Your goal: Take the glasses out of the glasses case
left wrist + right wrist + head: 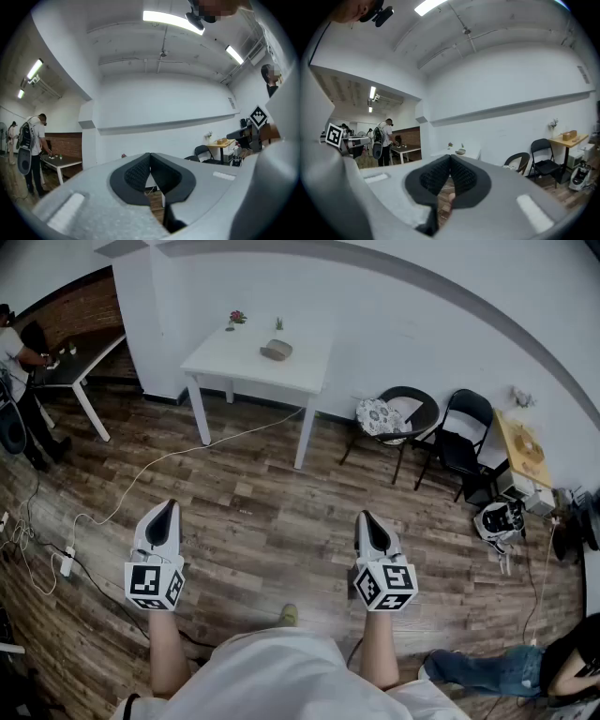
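Two grippers hung level over the wooden floor [272, 521]: left gripper [167, 507] and right gripper [365, 517], jaws together, empty. A grey shape, probably the glasses case [276, 350], lay on the white table [309, 362], well apart from both.

Matt wood-plank floor [262, 517], smooth white table [234, 357].

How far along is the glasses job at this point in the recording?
Nothing looks done yet. The grey glasses case sits on the white table across the room, apparently closed, with neither gripper near it. In hand: nothing. The left gripper and right gripper are held level over the wood floor, jaws together and empty. Left to do: reach the table, open the case, lift out the glasses.
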The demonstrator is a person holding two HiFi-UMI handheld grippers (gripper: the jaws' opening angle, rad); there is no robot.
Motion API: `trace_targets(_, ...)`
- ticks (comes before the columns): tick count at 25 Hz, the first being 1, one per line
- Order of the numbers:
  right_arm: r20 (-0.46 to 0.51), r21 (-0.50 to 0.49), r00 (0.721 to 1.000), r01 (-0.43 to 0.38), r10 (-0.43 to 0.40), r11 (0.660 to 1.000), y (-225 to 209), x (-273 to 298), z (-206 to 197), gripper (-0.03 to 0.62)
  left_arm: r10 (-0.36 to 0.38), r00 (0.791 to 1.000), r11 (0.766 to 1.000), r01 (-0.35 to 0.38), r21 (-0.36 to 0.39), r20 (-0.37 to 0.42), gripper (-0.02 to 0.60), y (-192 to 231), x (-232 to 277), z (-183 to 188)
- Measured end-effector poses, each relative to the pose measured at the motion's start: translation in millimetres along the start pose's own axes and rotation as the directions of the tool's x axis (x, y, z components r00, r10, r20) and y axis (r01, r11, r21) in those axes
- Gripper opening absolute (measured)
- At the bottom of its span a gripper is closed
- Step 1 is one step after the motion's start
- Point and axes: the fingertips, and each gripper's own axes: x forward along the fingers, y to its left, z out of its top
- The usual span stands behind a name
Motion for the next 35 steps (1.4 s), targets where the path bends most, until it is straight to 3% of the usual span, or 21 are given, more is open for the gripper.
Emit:
trace_targets(9, -0.007, 0.006, 1.0, -0.016, 0.016, 1.0, -11.5, -1.9, -2.3, 0.003, 0.012, 1.0, 1.0, -0.012, -0.006, 0.001, 0.009, -15.5, 2.8, 2.6)
trace_targets(17, -0.011, -0.017, 1.0, -0.028, 0.028, 0.999, -14.5, -0.7, -7.5, 0.003, -0.016, 0.999, 1.0, 0.015, -0.024, -0.042, 0.009, -27.4, 16.0, -7.8)
trace_targets(30, 0.0, 0.012, 0.999, -0.035, 0.035, 0.999, -24.4, 5.4, -8.7, 0.003, -0.045, 0.998, 0.999, 0.044, -0.03, -0.045, 0.014, -40.5, 28.8, -9.1)
trace_targets(35, 0.0, 0.014, 0.999, -0.04, 0.04, 0.999, -27.6, 9.1, -9.1, 0.003, -0.043, 0.997, 0.999, 0.041, -0.028, -0.057, 0.08, -42.1, 32.9, -12.0)
